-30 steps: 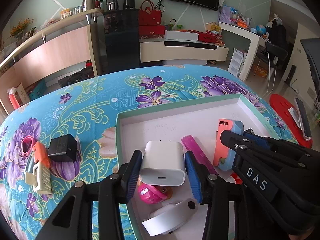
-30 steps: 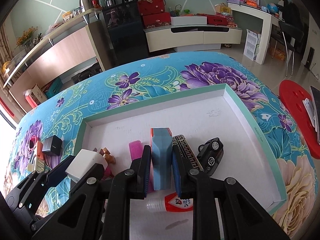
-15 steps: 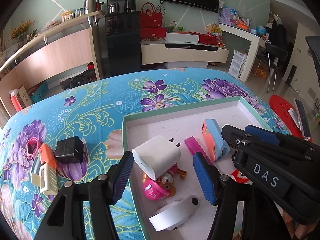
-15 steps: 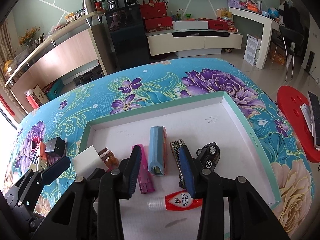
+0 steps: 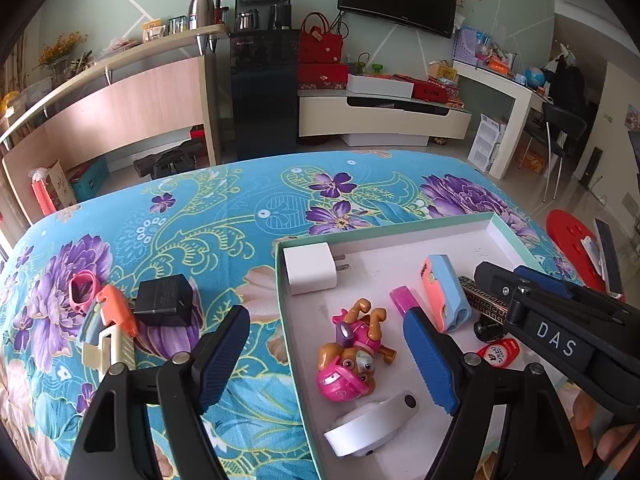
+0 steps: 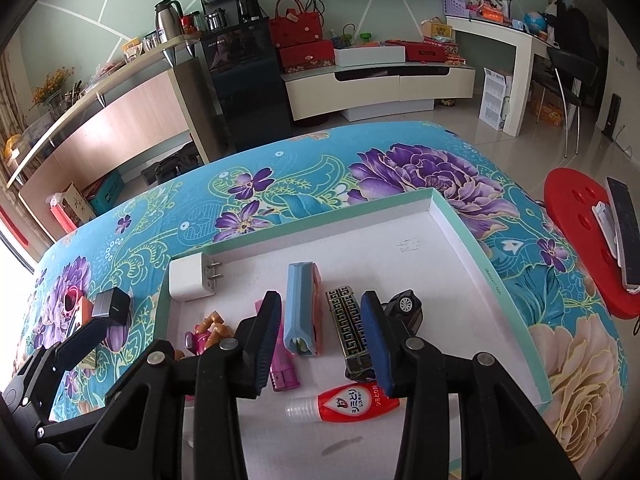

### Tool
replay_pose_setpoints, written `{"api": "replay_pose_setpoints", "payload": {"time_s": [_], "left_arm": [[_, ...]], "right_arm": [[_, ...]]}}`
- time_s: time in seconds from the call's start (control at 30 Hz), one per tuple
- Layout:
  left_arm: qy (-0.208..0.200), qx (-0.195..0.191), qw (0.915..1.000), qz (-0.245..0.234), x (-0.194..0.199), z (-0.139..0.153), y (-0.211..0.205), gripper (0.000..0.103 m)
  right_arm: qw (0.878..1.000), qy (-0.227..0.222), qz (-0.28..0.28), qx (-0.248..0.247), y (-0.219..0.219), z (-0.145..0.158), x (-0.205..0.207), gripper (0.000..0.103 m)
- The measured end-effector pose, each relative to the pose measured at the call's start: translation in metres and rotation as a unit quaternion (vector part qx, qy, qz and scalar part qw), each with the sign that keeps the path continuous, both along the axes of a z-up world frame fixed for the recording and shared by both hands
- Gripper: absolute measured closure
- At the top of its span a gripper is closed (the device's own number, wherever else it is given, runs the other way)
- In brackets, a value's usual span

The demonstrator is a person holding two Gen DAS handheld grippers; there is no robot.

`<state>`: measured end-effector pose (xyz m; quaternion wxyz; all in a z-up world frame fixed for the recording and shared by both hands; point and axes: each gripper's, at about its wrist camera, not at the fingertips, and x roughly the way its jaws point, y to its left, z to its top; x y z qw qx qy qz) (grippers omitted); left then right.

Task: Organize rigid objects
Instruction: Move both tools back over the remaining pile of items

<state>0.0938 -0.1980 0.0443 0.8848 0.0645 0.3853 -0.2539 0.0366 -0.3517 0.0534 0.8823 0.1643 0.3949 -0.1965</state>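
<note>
A white tray with a green rim [image 5: 384, 227] [image 6: 472, 240] lies on the flowered cloth. A white charger [image 5: 312, 268] [image 6: 192, 276] lies in its far left corner. A blue-orange case [image 5: 444, 294] [image 6: 302, 308], a pink bar [image 6: 282, 364], a patterned harmonica [image 6: 350, 332], a toy car [image 6: 404, 308], a glue bottle [image 6: 344, 400], a pink toy dog [image 5: 352, 356] and a white tape holder [image 5: 368, 428] lie in it too. My left gripper [image 5: 328, 360] is open and empty above the tray's left edge. My right gripper [image 6: 324, 344] is open and empty above the case and harmonica.
On the cloth left of the tray lie a black adapter [image 5: 162, 300] [image 6: 112, 304], an orange clip [image 5: 116, 310], a cream clip [image 5: 108, 348] and a pink ring [image 5: 82, 286]. A red stool [image 6: 580, 240] with a phone stands to the right of the table.
My left gripper opened and let the white charger go into the tray's far left corner, then drew back. My right gripper opened off the blue-orange case and pulled back.
</note>
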Motion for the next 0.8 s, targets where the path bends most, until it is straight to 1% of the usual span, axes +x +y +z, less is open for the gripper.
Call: {"api": "replay_pose_setpoints", "payload": {"time_s": [0.17, 0.3, 0.37, 0.4, 0.43, 0.6, 0.63, 0.77, 0.8], "left_arm": [[0.004, 0.001, 0.9997, 0.026, 0.008, -0.001, 0.013, 0.018], [0.009, -0.001, 0.9984, 0.056, 0.017, -0.003, 0.028, 0.017], [0.012, -0.002, 0.9968, 0.079, 0.023, -0.004, 0.038, 0.012], [0.016, -0.002, 0.9955, 0.094, 0.026, -0.006, 0.044, 0.007], [0.02, -0.003, 0.9938, 0.109, 0.028, -0.008, 0.049, 0.005], [0.041, -0.005, 0.9854, 0.165, 0.039, -0.016, 0.072, 0.003], [0.043, -0.003, 0.9834, 0.176, 0.041, -0.017, 0.076, 0.0], [0.045, 0.01, 0.9749, 0.218, 0.046, -0.021, 0.091, 0.0], [0.045, 0.013, 0.9725, 0.228, 0.047, -0.022, 0.095, 0.0]], "right_arm": [[1.0, 0.0, 0.002, 0.001, 0.0, -0.001, 0.0, 0.061], [1.0, 0.003, 0.003, 0.002, -0.001, -0.004, 0.001, 0.061], [1.0, 0.006, 0.004, 0.002, 0.0, -0.005, 0.002, 0.061], [1.0, 0.007, 0.005, 0.003, 0.0, -0.006, 0.003, 0.061], [1.0, 0.008, 0.007, 0.003, 0.002, -0.007, 0.005, 0.061], [0.999, 0.017, 0.033, -0.002, 0.019, -0.012, 0.016, 0.061], [0.999, 0.017, 0.04, -0.004, 0.023, -0.012, 0.018, 0.061], [0.998, 0.019, 0.055, -0.012, 0.037, -0.012, 0.025, 0.061], [0.998, 0.019, 0.056, -0.015, 0.04, -0.012, 0.026, 0.058]]}}
